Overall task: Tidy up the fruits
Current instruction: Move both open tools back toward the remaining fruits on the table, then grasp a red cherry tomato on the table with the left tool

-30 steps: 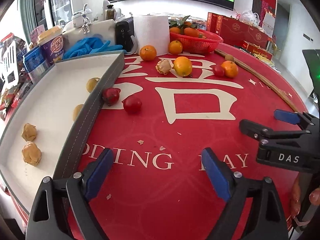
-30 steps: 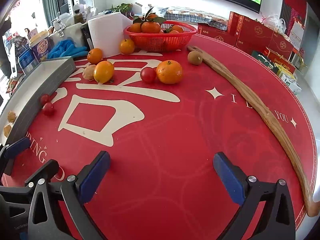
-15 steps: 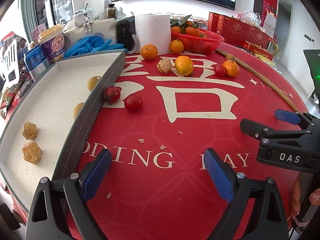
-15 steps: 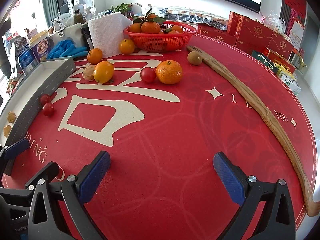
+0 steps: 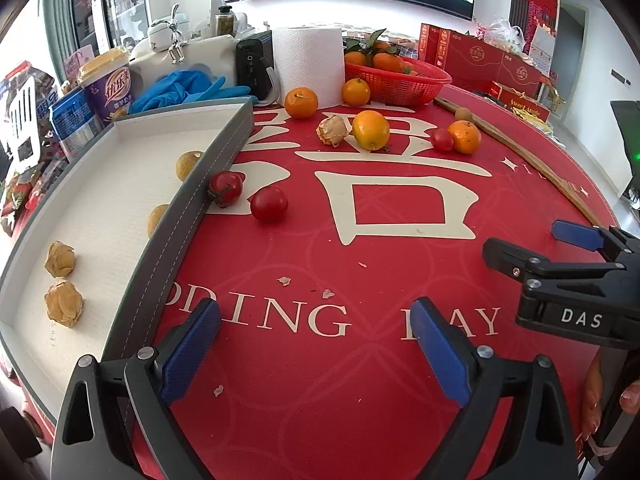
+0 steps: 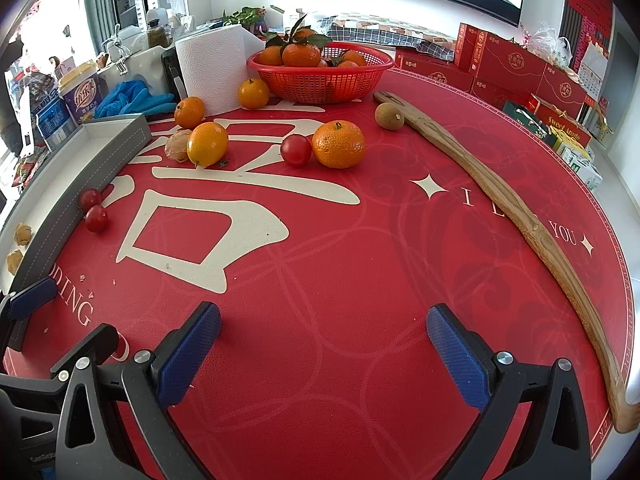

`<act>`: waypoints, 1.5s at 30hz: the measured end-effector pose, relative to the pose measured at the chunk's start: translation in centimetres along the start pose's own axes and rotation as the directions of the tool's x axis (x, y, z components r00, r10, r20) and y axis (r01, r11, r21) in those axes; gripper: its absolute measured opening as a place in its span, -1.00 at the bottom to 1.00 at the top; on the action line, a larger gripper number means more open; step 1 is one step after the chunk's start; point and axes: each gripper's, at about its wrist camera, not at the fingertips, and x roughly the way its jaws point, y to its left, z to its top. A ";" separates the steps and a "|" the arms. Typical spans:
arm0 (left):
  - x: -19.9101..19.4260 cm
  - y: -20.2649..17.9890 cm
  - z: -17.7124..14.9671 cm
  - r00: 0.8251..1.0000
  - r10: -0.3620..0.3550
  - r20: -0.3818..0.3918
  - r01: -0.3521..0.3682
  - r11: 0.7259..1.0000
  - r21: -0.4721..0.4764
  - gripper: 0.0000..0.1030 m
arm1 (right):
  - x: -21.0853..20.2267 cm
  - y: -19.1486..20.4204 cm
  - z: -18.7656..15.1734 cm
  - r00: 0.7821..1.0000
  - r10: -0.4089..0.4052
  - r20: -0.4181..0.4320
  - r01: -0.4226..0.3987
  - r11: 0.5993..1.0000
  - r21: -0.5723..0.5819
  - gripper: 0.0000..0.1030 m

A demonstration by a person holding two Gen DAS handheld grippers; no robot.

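Fruits lie scattered across the upper half of both views on a round red tablecloth [image 6: 360, 280]. In the left wrist view, two tomatoes sit left of centre: one [image 5: 225, 188] touching the outer wall of the grey tray [image 5: 180, 216], the other [image 5: 269, 204] just beside it. Inside the tray, at the left of the frame, are two husked fruits [image 5: 60, 258] [image 5: 64, 304] and two pale round fruits [image 5: 187, 165] [image 5: 157, 218]. Higher up, oranges [image 5: 370, 129] [image 5: 301, 103] [image 5: 355, 92] [image 5: 464, 137], a third tomato [image 5: 442, 139] and a husked fruit [image 5: 332, 130] lie loose in front of a red basket [image 5: 400, 80] holding more oranges. A small brown fruit [image 6: 389, 116] touches a long wooden stick [image 6: 500, 200] at upper right in the right wrist view.

At the bottom of its own frame, the left gripper [image 5: 316, 344] has its fingers spread wide, grasping nothing, above the cloth. The right gripper [image 6: 324, 344] likewise stands released and empty.
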 end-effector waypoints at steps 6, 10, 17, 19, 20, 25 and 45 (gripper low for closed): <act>0.1 0.0 0.1 1.000 0.000 -0.007 0.000 1.000 0.001 0.89 | 0.0 0.0 0.0 1.000 0.000 0.000 0.000 1.000 0.000 1.00; 0.6 -0.1 0.9 0.999 -0.010 -0.043 0.011 1.000 0.012 0.89 | 0.0 0.0 0.0 1.000 0.000 0.000 0.000 1.000 0.000 1.00; 2.2 0.5 3.3 0.997 0.026 -0.076 -0.028 0.999 -0.019 0.80 | 0.0 0.0 0.0 1.000 0.001 0.000 -0.001 1.000 0.000 1.00; 2.8 1.0 4.1 0.996 0.041 -0.077 -0.044 0.998 -0.040 0.72 | 0.0 0.0 0.0 1.000 0.001 0.000 -0.001 1.000 -0.001 1.00; 2.9 1.1 4.4 0.996 0.045 -0.077 -0.049 0.998 -0.043 0.69 | 0.0 0.0 0.0 1.000 0.001 0.000 -0.001 1.000 -0.001 1.00; 3.7 1.5 5.8 0.995 0.060 -0.079 -0.065 0.996 -0.065 0.37 | 0.0 0.0 0.0 1.000 0.001 0.000 -0.001 1.000 -0.001 1.00; -0.2 3.1 2.3 0.999 0.001 -0.055 -0.007 0.994 -0.113 -0.55 | 0.1 0.0 0.1 1.000 0.003 -0.003 -0.003 1.000 -0.006 1.00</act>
